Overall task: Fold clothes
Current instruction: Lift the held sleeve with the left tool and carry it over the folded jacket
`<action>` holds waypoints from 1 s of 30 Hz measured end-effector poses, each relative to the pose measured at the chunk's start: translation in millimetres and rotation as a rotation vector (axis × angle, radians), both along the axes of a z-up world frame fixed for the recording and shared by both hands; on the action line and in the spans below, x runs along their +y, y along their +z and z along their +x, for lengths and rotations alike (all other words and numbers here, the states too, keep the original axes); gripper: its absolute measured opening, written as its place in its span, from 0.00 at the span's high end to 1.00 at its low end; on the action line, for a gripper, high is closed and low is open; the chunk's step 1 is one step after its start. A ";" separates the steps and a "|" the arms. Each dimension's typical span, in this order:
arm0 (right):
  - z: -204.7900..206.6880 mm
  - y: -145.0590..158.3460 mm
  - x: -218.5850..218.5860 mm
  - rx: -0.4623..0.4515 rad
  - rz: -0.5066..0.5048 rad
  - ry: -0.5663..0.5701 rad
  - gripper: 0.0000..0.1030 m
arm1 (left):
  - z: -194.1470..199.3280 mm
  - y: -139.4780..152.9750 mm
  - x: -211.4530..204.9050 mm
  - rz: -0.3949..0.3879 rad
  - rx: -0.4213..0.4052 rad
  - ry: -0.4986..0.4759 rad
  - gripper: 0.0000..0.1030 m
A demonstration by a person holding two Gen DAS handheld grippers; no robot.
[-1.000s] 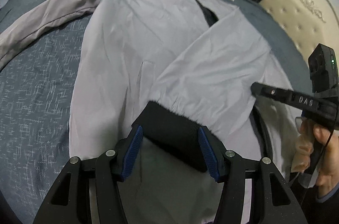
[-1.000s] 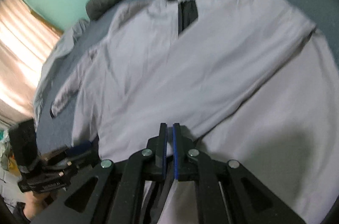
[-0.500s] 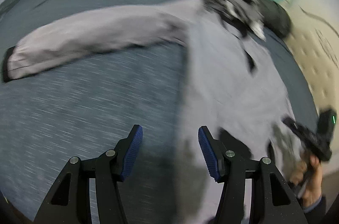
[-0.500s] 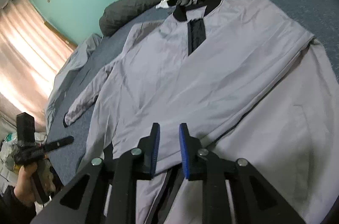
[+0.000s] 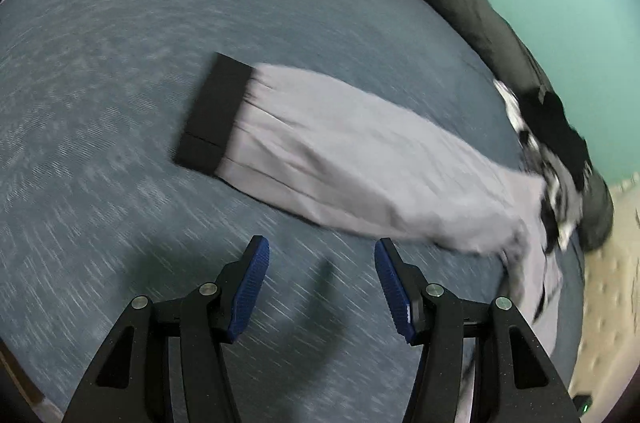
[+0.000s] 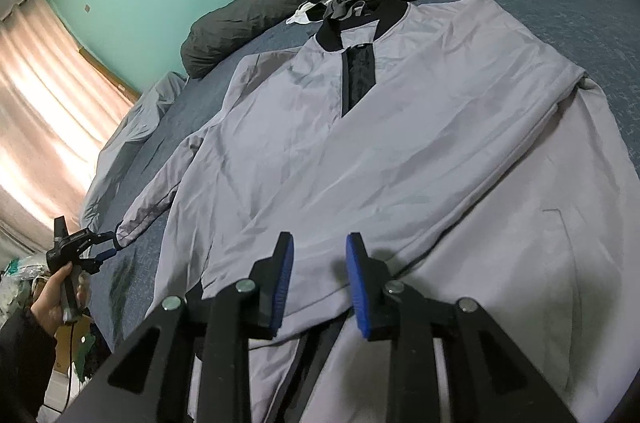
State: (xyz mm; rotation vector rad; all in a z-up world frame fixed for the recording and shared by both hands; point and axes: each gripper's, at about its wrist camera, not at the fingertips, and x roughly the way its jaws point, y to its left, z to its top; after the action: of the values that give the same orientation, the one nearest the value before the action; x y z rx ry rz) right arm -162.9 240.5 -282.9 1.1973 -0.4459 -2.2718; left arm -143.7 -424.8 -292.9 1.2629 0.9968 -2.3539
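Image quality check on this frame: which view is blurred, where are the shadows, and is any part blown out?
Left wrist view: motion-smeared, streaks across the blue bedspread, soft edges on the grey sleeve; the left gripper casts a shadow on the bedspread just ahead. Right wrist view: sharp on the grey jacket, the curtain at left backlit and nearly blown out. Both views show fisheye bending and dark corners.
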 end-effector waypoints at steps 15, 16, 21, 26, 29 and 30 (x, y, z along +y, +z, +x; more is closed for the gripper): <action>3.1 0.6 -11.0 0.047 0.066 0.023 0.74 | -1.8 -34.1 -52.5 0.119 0.055 0.204 0.31; 3.7 1.7 -11.7 0.055 0.071 0.025 0.74 | -2.0 -34.8 -53.7 0.120 0.067 0.212 0.31; 8.1 10.1 -19.0 0.121 0.108 0.047 0.74 | -7.2 -28.3 -53.5 0.087 0.106 0.183 0.58; 7.1 9.3 -18.2 0.119 0.093 0.049 0.74 | -5.0 -8.9 -50.8 0.041 0.151 0.137 0.73; 5.7 7.1 -15.9 0.108 0.085 0.041 0.74 | -2.1 19.2 -44.8 0.002 0.202 0.107 0.76; 5.2 6.4 -15.2 0.104 0.082 0.039 0.74 | -1.1 31.2 -42.3 -0.011 0.221 0.098 0.77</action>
State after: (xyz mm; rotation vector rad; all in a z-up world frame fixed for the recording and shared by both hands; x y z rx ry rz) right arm -157.7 225.3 -276.5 1.1103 -0.2908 -2.3257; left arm -144.8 -467.1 -261.7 0.9415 1.0821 -2.4572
